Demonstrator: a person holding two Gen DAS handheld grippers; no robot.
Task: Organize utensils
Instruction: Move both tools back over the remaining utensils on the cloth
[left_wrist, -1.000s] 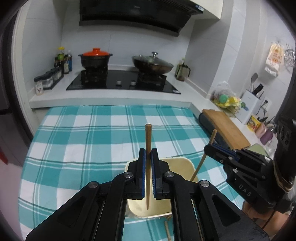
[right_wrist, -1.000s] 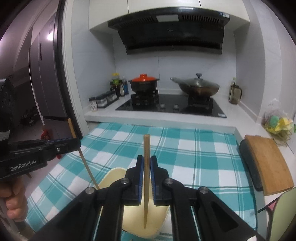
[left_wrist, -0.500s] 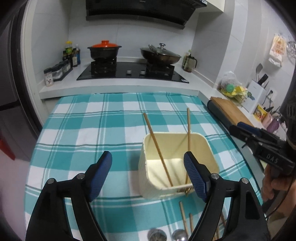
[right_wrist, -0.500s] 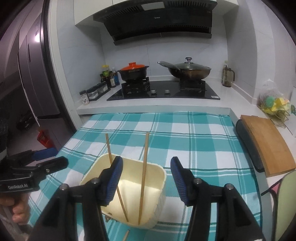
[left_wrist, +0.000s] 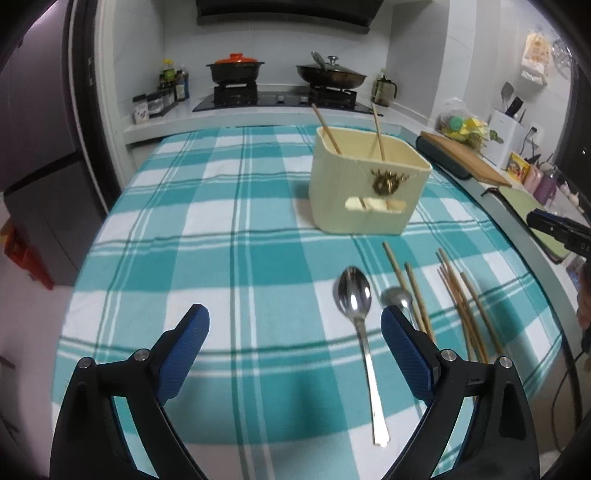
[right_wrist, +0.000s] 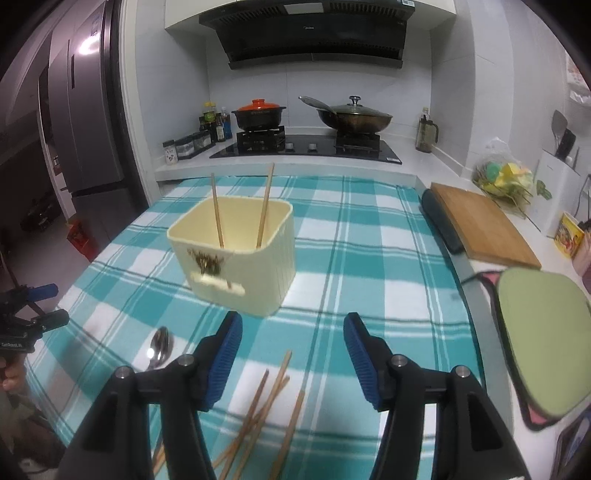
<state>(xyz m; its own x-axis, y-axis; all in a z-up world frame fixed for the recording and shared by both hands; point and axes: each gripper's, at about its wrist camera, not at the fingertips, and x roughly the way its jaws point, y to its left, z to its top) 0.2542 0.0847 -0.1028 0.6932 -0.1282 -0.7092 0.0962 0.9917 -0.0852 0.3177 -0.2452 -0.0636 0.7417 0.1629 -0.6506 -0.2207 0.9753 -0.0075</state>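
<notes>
Loose chopsticks lie below the empty, wide-apart right gripper, a spoon between the equally spread left gripper fingers.

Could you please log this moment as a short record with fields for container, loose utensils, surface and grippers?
container: cream utensil holder, upright, two chopsticks standing inside
loose utensils: two spoons and scattered chopsticks lying on the cloth, near side of the holder
surface: teal checked tablecloth
left gripper: open, empty
right gripper: open, empty
</notes>
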